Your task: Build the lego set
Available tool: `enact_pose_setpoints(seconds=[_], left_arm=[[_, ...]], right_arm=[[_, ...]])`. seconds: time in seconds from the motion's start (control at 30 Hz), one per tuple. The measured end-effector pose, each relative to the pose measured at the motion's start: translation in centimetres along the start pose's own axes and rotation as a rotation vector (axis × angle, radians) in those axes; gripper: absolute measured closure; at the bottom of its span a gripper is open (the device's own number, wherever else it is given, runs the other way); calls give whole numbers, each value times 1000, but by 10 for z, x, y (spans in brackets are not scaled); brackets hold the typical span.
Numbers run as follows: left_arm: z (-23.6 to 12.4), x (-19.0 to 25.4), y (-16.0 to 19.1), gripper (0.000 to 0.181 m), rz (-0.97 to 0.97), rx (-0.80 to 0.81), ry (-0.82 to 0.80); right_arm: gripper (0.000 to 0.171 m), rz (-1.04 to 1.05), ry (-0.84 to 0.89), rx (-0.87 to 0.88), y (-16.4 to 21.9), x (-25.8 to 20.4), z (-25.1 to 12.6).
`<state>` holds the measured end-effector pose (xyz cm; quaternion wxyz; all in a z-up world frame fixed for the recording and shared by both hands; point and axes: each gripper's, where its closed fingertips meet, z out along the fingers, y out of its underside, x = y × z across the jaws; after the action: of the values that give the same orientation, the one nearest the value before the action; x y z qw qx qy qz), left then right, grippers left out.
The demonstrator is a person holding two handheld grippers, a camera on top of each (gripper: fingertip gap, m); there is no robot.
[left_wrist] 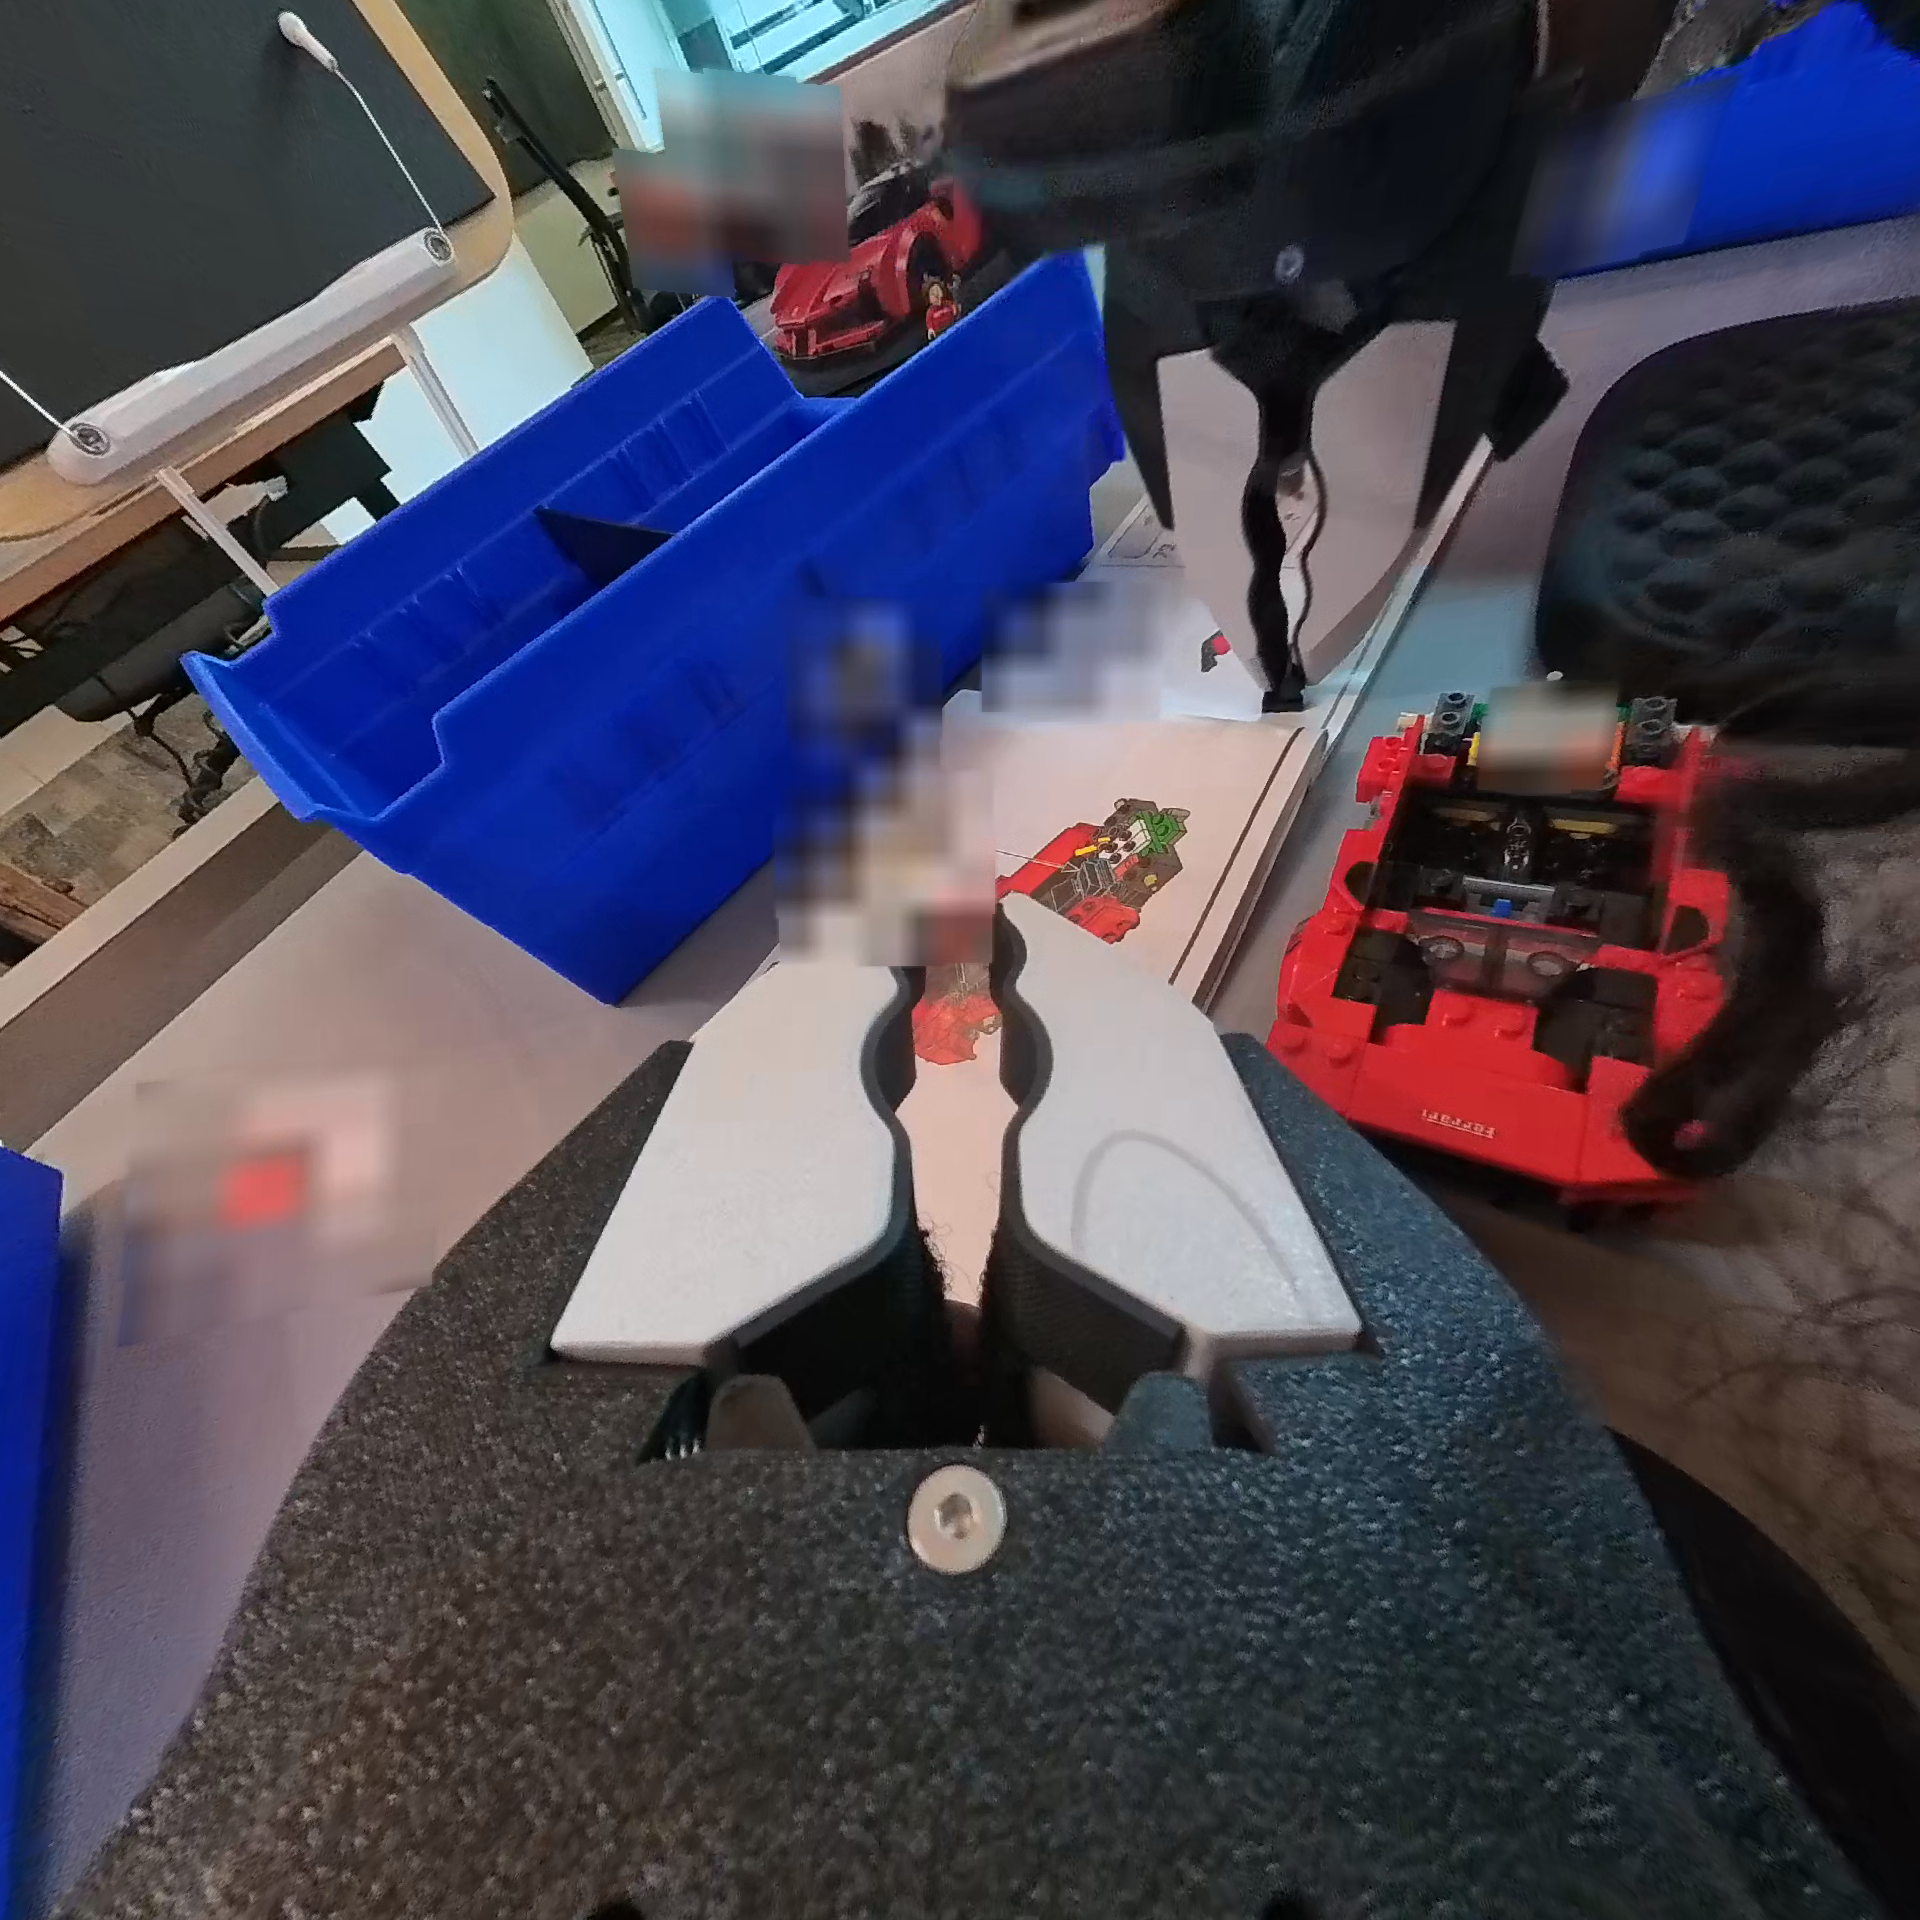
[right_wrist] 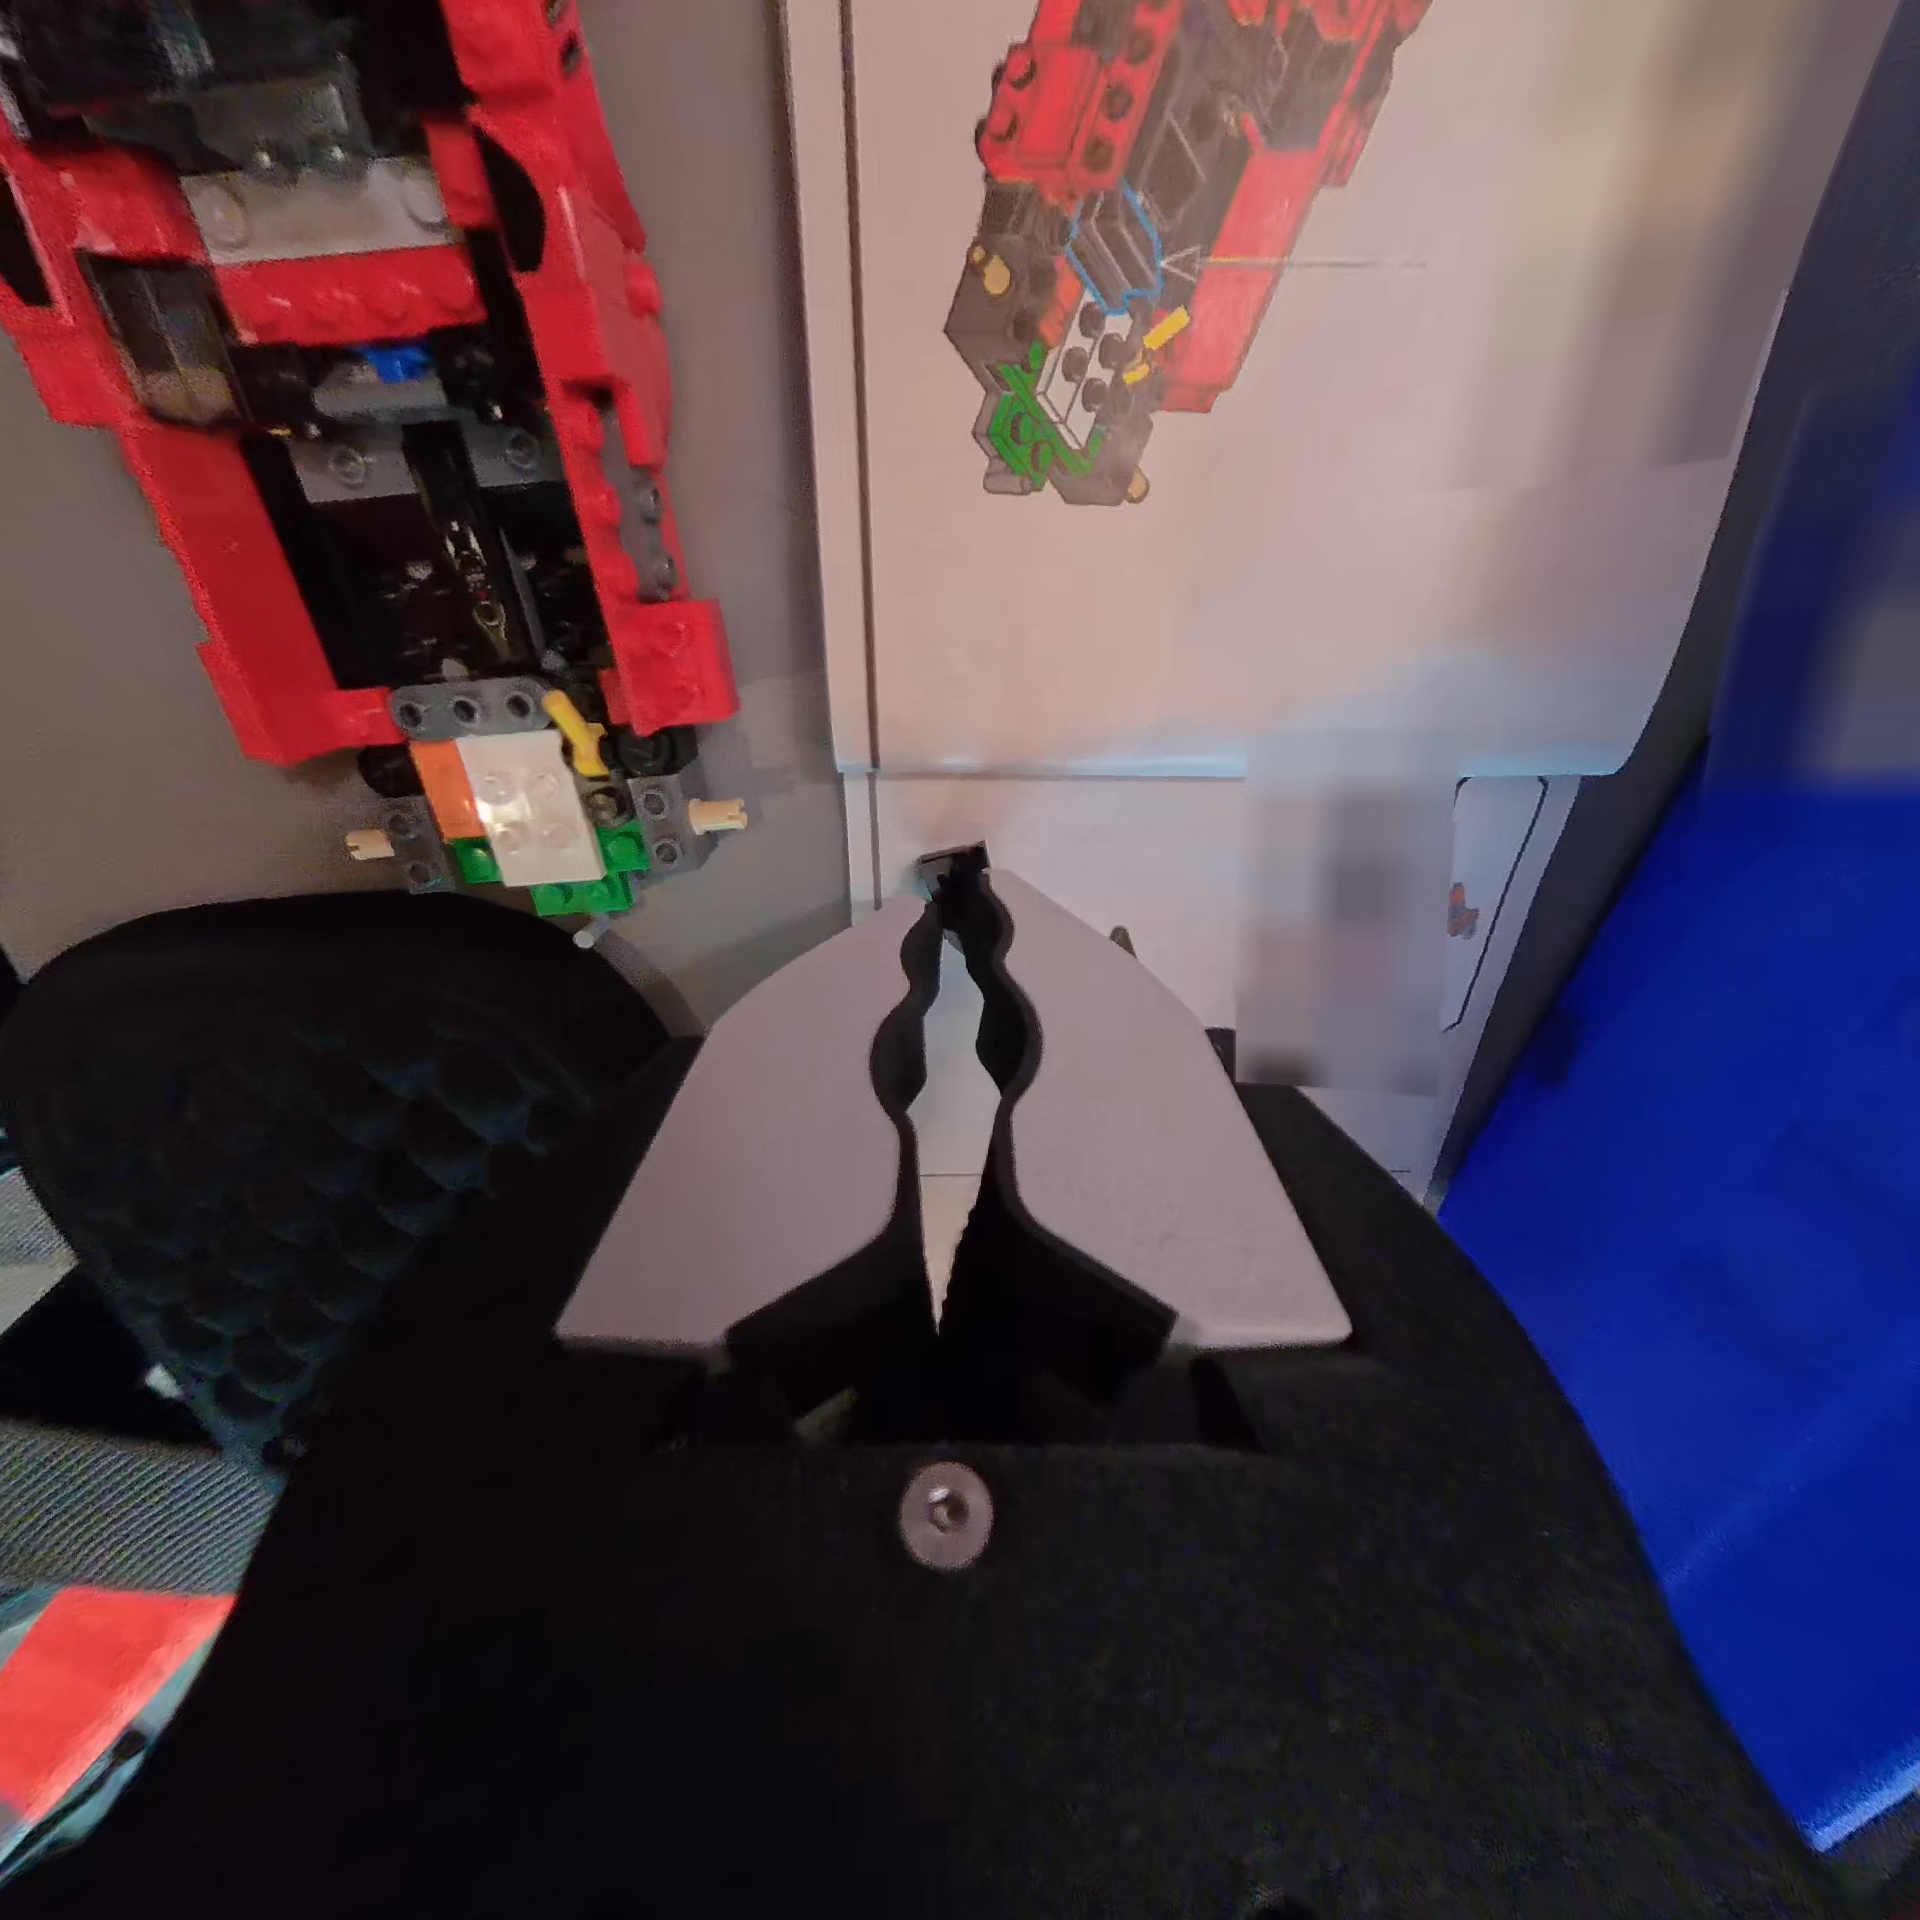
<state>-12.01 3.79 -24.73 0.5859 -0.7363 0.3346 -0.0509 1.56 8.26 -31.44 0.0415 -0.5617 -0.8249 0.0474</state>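
A half-built red Lego car (left_wrist: 1507,966) sits on the grey table right of the open instruction booklet (left_wrist: 1122,810). It also shows in the right wrist view (right_wrist: 364,364), its multicoloured end nearest me. My left gripper (left_wrist: 961,940) hovers over the booklet's near edge, its grey fingers a narrow gap apart with nothing between them. My right gripper (right_wrist: 956,894) is shut on a small black Lego piece (right_wrist: 958,860), held low over the booklet (right_wrist: 1143,520). In the left wrist view the right gripper (left_wrist: 1283,675) points down at the booklet's far part with the piece (left_wrist: 1285,694) at its tips.
A large blue parts bin (left_wrist: 623,675) stands left of the booklet and fills the right edge of the right wrist view (right_wrist: 1714,1143). The set's box (left_wrist: 883,270) stands behind it. A black textured pad (left_wrist: 1745,499) lies beyond the car, also seen in the right wrist view (right_wrist: 260,1122).
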Motion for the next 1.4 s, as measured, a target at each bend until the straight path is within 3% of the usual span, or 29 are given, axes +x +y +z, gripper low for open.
enact_pose_setpoints(seconds=[0.27, 0.57, 0.83, 0.97, 1.17, 1.4], left_arm=[[0, 0, 0, 170, -2, -1, 8], [-2, 1, -4, 167, 16, 22, 5], [-18, 15, -58, 160, 81, 334, 6], [-17, 33, -83, 160, 82, 406, 58], [-9, 50, -80, 168, 146, 345, 98], [-9, 57, -74, 174, 63, 299, 186]], right_arm=[[166, -133, 97, 241, -6, -4, -11], [166, -351, 467, 505, -46, -3, -77], [167, -518, 774, 590, -80, -14, -118], [166, -439, 650, 655, -97, -27, -115], [167, -97, 126, 755, -107, -43, -101], [168, -117, 52, 705, -108, -48, -103]])
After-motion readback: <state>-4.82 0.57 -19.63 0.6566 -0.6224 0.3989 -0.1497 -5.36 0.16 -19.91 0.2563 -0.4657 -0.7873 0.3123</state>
